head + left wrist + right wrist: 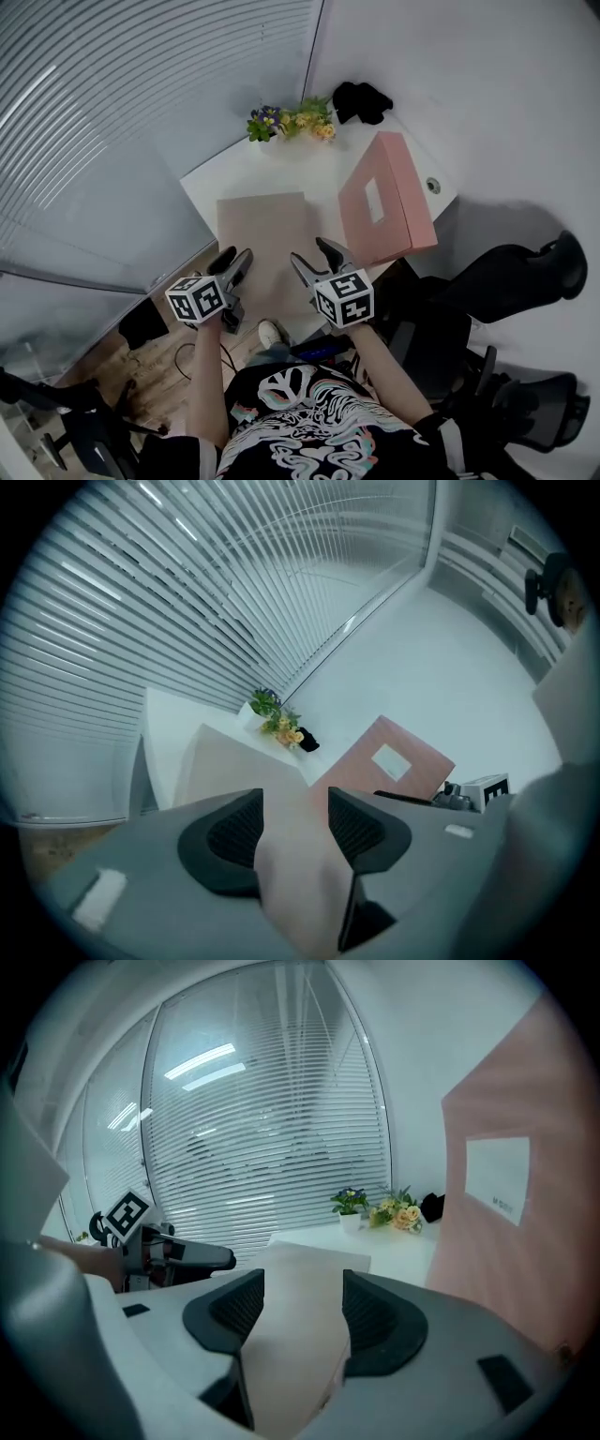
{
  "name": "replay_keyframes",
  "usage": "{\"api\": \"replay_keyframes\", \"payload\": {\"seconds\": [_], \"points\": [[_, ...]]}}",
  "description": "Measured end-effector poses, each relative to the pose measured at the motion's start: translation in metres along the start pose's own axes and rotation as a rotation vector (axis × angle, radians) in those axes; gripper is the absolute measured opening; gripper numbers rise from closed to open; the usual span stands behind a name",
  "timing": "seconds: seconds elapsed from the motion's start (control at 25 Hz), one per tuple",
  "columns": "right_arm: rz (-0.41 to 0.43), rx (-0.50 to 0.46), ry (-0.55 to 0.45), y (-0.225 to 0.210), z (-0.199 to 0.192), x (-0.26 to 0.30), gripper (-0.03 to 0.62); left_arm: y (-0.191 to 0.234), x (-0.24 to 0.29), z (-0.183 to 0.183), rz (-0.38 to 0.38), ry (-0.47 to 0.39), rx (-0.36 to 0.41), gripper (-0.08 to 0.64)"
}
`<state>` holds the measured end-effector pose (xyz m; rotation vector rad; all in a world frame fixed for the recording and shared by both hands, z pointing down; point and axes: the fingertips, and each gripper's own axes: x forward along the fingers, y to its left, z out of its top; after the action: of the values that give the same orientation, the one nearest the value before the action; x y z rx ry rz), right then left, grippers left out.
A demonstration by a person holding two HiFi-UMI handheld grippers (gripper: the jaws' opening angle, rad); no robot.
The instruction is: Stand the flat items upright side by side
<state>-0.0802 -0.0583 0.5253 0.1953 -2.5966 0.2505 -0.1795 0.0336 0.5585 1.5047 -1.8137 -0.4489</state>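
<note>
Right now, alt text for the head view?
The left gripper and right gripper, both open, hover at the near edge of a beige box lying flat on a white table. A pink box stands upright to its right; flowers at the far corner.

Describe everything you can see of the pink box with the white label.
The pink box is flat, rectangular and matte, and looks like cardboard. It stands upright on a narrow edge at the right side of the white table. A small white rectangular label sits mid-face on the broad side that faces the beige board, which lies flat beside it. Whether the two touch cannot be told. The label's print is too small to read.
</note>
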Motion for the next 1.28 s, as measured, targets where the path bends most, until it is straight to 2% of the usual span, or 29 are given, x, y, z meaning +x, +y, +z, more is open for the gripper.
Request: {"api": "replay_keyframes", "payload": {"seconds": [0.16,0.4,0.48,0.56,0.64,0.84,0.96,1.04,1.12,1.28], "points": [[-0.022,0.025,0.055,-0.008,-0.013,0.014,0.250,0.025,-0.011,-0.002,0.078,0.035,0.038,0.204],[-0.035,-0.002,0.161,-0.019,-0.040,0.031,0.250,0.056,-0.027,-0.009,0.187,0.077,0.071,0.209],[-0.043,0.012,0.189,-0.021,-0.046,0.035,0.250,0.064,-0.031,-0.012,0.209,0.096,0.063,0.224],[-0.050,0.017,0.221,-0.021,-0.054,0.038,0.250,0.072,-0.033,-0.018,0.211,0.118,0.019,0.234],[-0.051,0.016,0.246,-0.019,-0.061,0.041,0.250,0.078,-0.032,-0.029,0.195,0.156,-0.050,0.286],[-0.054,0.019,0.275,-0.019,-0.070,0.046,0.252,0.081,-0.022,-0.053,0.107,0.221,-0.225,0.325],[-0.067,0.033,0.306,-0.020,-0.078,0.046,0.253,0.081,-0.018,-0.068,0.079,0.264,-0.270,0.330],[-0.071,0.045,0.312,-0.021,-0.079,0.047,0.253,0.081,-0.016,-0.073,0.050,0.261,-0.318,0.331],[-0.071,0.045,0.315,-0.020,-0.080,0.048,0.255,0.082,-0.014,-0.072,0.024,0.223,-0.385,0.333],[-0.070,0.052,0.323,-0.021,-0.082,0.048,0.257,0.084,-0.010,-0.076,0.001,0.224,-0.415,0.336]]}}
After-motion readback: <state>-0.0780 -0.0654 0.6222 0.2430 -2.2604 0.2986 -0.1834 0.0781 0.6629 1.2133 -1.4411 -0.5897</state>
